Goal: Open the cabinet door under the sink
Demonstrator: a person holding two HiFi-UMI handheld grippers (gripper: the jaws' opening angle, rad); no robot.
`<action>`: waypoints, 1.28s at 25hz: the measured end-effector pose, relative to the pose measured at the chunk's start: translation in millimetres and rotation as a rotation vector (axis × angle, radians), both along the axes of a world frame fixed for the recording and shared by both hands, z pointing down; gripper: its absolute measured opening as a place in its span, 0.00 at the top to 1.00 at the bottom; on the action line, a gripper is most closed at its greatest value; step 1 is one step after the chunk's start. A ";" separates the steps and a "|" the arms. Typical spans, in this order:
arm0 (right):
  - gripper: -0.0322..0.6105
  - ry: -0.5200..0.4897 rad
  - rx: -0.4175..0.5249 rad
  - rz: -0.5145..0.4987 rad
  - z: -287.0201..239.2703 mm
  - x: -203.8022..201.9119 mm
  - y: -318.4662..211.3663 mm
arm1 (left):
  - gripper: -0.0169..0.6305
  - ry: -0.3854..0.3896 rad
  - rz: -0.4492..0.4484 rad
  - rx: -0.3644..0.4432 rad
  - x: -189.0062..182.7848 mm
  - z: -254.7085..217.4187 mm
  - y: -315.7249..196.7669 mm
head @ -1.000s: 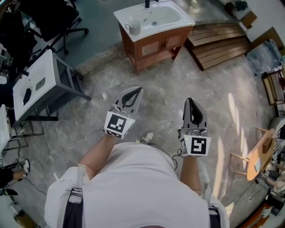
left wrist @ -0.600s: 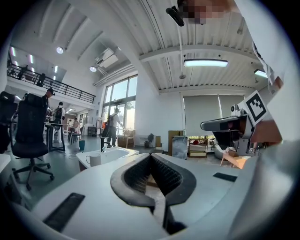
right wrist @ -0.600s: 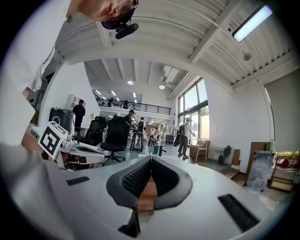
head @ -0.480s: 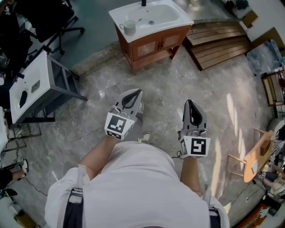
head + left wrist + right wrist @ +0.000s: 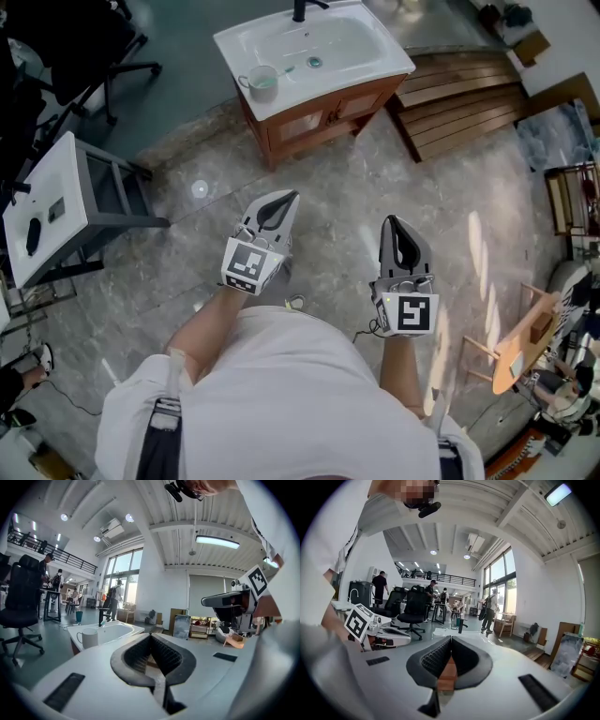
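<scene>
Well beyond closed left tool (image 5: 289,196) and closed right tool (image 5: 392,221) stands the cabinet door (image 5: 298,125).

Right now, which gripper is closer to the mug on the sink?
The left. In the head view the left gripper is just below the mug and slightly to its right; the right gripper sits farther right and lower, nearer the person.

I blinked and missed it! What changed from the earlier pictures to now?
The person stepped toward the sink cabinet, so it looks bigger and nearer in the head view. Nothing was grabbed or let go. The left hand-held gripper and right hand-held gripper stay shut and empty, and the doors stay closed.
</scene>
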State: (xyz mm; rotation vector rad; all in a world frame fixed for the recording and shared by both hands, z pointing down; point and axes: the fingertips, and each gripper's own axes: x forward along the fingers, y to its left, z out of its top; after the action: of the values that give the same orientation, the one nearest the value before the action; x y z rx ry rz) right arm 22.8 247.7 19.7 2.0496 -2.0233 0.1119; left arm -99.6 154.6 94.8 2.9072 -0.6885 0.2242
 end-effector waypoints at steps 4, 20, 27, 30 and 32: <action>0.90 0.049 -0.004 -0.011 -13.8 14.7 -61.8 | 0.96 0.014 0.014 -0.006 18.4 6.1 -61.0; 0.90 0.005 0.106 0.070 -53.4 90.3 -133.7 | 0.96 0.041 0.086 0.040 109.6 -19.8 -167.8; 0.90 -0.053 0.121 -0.044 -48.0 139.3 -174.1 | 0.96 0.008 -0.011 0.031 150.9 -17.3 -178.9; 0.90 -0.059 0.117 -0.081 -45.6 162.2 -187.7 | 0.96 -0.010 -0.022 0.061 167.8 -17.7 -179.6; 0.90 -0.065 0.101 -0.105 -37.0 172.9 -198.9 | 0.96 -0.024 -0.034 0.065 177.1 -9.2 -183.2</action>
State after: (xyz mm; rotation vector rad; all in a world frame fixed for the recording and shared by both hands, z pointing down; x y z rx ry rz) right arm 195.7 48.8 -17.3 2.0173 -2.2142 0.0572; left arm 77.5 -28.6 85.6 2.9560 -0.7618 0.2384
